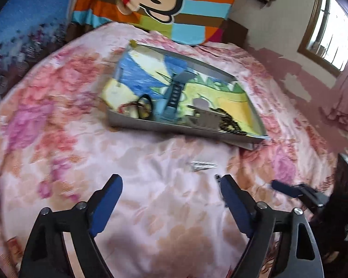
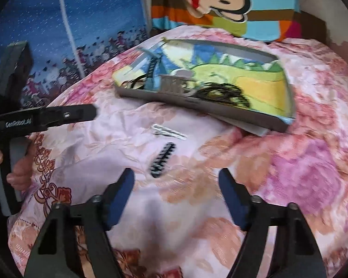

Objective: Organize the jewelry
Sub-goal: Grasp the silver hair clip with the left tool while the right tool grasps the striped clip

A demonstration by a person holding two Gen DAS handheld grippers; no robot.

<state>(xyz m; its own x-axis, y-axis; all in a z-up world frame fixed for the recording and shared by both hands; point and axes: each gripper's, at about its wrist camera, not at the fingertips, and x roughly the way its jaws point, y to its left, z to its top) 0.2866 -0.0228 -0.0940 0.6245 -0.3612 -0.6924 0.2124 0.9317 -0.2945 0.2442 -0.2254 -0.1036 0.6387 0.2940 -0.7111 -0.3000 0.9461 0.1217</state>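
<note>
floral bedspread (image 2: 301, 166) carries a tray (image 2: 197, 106) at 12 o'clock. both grippers, left (image 1: 171, 199) and right (image 2: 176, 192), gape wide, empty. right should straddle the black clip (image 2: 162, 159) at 11 o'clock, pinching across its narrow width.

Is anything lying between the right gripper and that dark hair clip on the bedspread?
Nothing visible. The right gripper is open, and the dark hair clip lies just ahead on bare bedspread. The silver clips lie beyond it.
</note>
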